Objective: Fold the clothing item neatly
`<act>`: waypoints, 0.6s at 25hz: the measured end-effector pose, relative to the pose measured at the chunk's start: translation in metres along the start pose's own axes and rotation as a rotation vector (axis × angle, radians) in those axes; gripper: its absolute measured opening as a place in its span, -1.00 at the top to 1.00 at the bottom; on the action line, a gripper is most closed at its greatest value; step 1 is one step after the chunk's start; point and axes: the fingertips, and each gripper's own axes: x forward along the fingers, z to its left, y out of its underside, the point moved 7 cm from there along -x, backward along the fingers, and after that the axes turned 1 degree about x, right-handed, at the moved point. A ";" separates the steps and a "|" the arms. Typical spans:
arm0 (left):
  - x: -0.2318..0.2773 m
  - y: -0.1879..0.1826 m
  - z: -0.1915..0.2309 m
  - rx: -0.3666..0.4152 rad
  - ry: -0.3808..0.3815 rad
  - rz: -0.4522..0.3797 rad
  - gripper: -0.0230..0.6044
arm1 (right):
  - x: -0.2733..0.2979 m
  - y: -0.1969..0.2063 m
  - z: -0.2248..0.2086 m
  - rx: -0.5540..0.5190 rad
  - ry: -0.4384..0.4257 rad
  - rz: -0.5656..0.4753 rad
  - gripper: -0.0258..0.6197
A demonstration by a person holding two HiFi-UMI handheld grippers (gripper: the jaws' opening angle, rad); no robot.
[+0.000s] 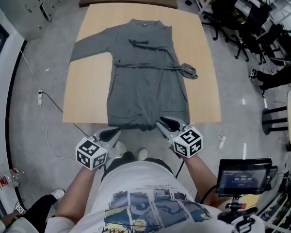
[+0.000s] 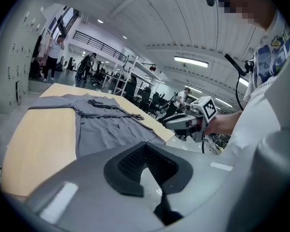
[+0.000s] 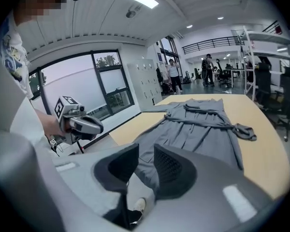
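A grey robe-like garment [image 1: 145,76] lies spread flat on the wooden table [image 1: 89,101], collar at the far end, one sleeve out to the left. Its belt ends in a knot [image 1: 189,72] on the right, and the hem hangs over the near edge. My left gripper [image 1: 117,130] hovers just off the near edge, left of the hem, jaws shut and empty. My right gripper [image 1: 161,122] is at the hem's right part with a narrow gap between its jaws and no cloth in it. In the right gripper view the garment [image 3: 198,129] lies beyond the jaws [image 3: 145,166]. The left gripper view shows the cloth [image 2: 106,124] ahead of the shut jaws [image 2: 147,166].
Office chairs [image 1: 252,28] crowd the floor to the table's right, with a stool [image 1: 276,120] nearer. A screen on a stand [image 1: 242,176] sits by my right elbow. A cable and power strip [image 1: 40,98] lie on the floor at left. People stand far off in the room.
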 end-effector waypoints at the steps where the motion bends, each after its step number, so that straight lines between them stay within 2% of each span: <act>1: -0.003 -0.004 -0.004 -0.004 -0.015 -0.002 0.91 | -0.009 0.000 0.004 -0.010 -0.003 -0.006 0.65; 10: -0.013 -0.022 -0.004 0.007 -0.139 -0.015 0.91 | -0.043 0.030 0.010 -0.020 -0.037 -0.018 0.65; 15: -0.024 -0.032 0.042 -0.021 -0.195 -0.021 0.89 | -0.036 0.028 0.012 -0.016 -0.021 -0.006 0.65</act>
